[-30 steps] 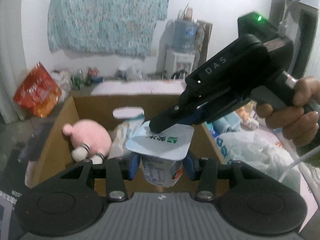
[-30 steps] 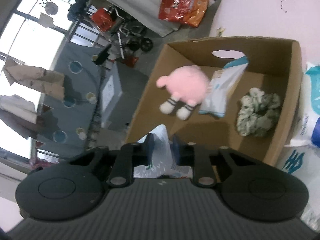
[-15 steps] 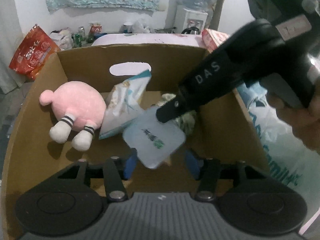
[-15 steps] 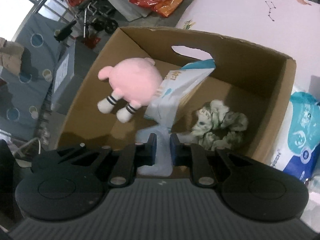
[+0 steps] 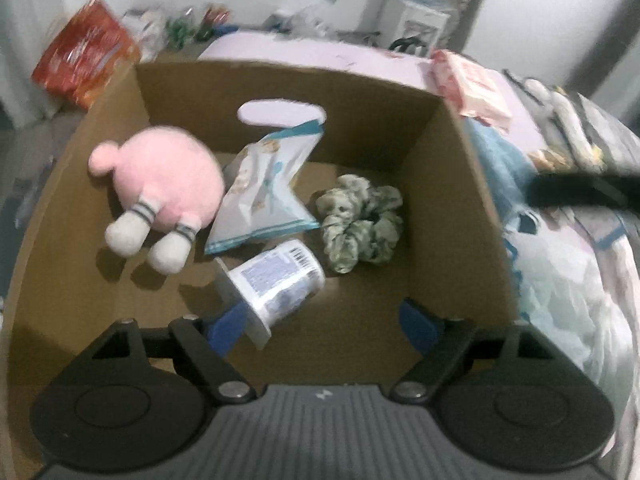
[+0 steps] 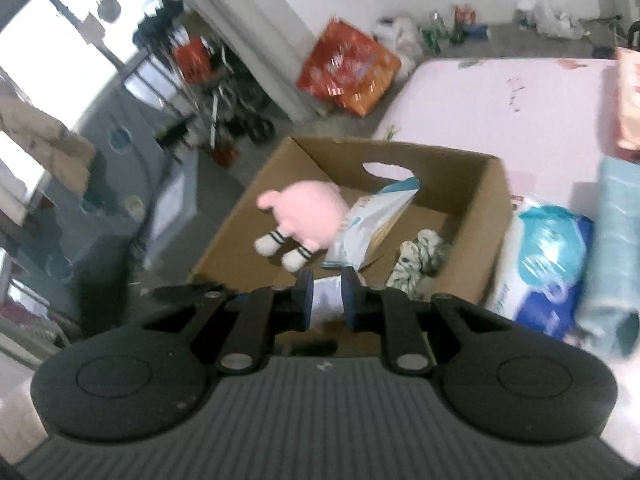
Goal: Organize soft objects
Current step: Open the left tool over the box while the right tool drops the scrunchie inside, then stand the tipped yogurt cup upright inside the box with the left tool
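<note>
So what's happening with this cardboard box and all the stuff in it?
A person is sorting soft things into a cardboard box, working handheld tongs in each hand. The left tongs are opening over the box, and a yogurt cup lies on its side on the bottom between them, no longer gripped. Already inside are a pink plush toy, a snack pouch and a green scrunchie. The right tongs are shut, held near the box's edge.

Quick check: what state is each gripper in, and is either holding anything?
Left gripper: jaws opening, holding nothing; the white plastic yogurt cup lies on its side in the cardboard box.
Right gripper: shut, empty.
</note>
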{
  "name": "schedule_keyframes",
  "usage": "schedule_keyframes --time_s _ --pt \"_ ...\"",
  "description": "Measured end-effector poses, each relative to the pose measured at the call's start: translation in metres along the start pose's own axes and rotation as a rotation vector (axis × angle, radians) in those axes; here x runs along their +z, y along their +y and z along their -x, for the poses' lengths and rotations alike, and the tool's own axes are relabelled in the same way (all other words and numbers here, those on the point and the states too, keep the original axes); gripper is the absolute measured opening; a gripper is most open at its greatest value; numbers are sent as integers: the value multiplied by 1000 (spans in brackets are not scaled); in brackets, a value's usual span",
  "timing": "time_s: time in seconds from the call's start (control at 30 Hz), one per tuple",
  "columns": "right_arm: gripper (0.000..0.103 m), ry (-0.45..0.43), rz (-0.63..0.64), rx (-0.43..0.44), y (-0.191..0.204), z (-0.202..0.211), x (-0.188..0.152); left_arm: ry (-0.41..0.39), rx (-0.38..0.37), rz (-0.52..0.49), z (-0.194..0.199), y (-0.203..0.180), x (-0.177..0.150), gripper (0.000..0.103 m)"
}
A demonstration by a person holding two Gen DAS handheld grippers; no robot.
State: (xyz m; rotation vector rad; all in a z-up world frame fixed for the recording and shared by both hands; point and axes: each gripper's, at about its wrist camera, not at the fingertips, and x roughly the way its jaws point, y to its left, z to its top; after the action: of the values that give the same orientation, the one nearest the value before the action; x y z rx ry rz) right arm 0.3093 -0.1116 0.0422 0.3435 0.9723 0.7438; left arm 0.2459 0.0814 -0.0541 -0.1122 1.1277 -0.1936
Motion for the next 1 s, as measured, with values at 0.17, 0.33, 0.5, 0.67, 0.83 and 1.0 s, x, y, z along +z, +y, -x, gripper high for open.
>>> schedule_keyframes --time_s 0.17,0.33,0.5,0.67,0.83,1.0 --pt "16 -64 -50 44 -15 49 -34 32 31 65 -2 12 2 76" --pt "16 -112 -123 79 -33 74 -71 79 56 112 -14 15 1 42" --pt "16 -149 -175 110 -44 86 -106 65 127 99 -11 9 2 7" --pt "16 -162 -209 104 -55 93 -126 20 159 30 -2 -12 5 5" --pt "16 -172 -231 83 -65 98 -135 -10 153 -31 3 -31 12 7" --pt "17 -182 -219 90 -63 105 -139 -50 180 -132 10 -34 8 58"
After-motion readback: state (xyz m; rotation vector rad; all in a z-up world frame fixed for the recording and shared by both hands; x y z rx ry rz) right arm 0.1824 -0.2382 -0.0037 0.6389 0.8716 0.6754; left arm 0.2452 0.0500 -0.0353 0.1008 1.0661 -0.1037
